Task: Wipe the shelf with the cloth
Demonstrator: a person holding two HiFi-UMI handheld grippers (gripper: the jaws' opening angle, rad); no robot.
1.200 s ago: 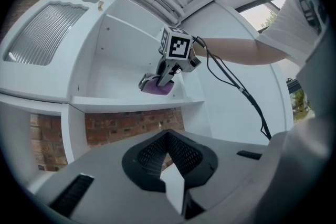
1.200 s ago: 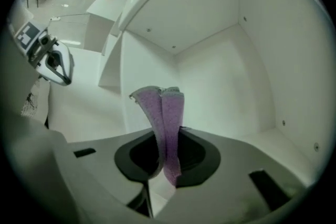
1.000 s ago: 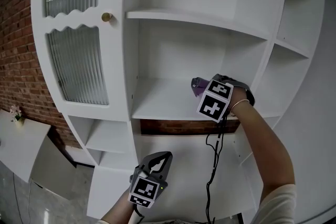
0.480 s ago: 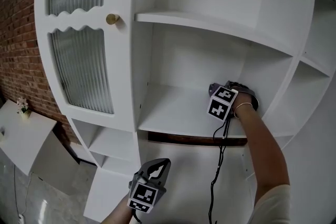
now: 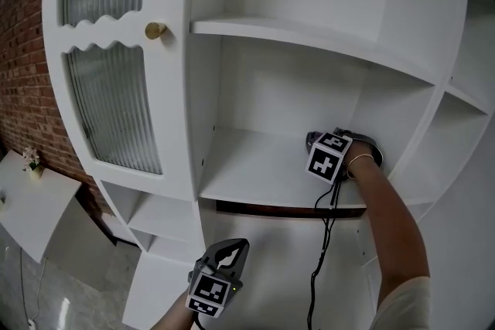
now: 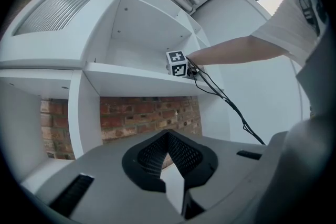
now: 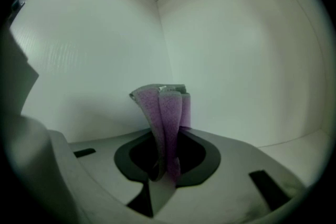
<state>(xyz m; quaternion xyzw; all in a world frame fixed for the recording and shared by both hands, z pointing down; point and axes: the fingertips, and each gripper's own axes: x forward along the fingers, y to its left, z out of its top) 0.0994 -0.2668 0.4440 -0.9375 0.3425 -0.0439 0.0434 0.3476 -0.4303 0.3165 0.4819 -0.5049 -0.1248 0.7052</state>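
Observation:
A purple cloth (image 7: 164, 107) stands folded between the jaws of my right gripper (image 7: 166, 134), which is shut on it. In the head view that gripper (image 5: 315, 141) rests on the white middle shelf (image 5: 247, 174) near its back right corner, and only a sliver of the cloth shows past the marker cube. The right gripper view faces the white corner of the compartment. My left gripper (image 5: 230, 250) hangs low in front of the cabinet, below the shelf, shut and holding nothing. From the left gripper view (image 6: 168, 138) I look up at the shelf edge (image 6: 131, 81).
A ribbed-glass door with a brass knob (image 5: 155, 30) closes the left side. Another shelf (image 5: 309, 35) lies above. A black cable (image 5: 321, 243) hangs from the right gripper. Side compartments (image 5: 464, 104) stand at the right, a brick wall (image 5: 23, 73) at the left.
My right gripper has slid to the right along the shelf with the cloth, toward the back corner. The left gripper has stayed low and shut.

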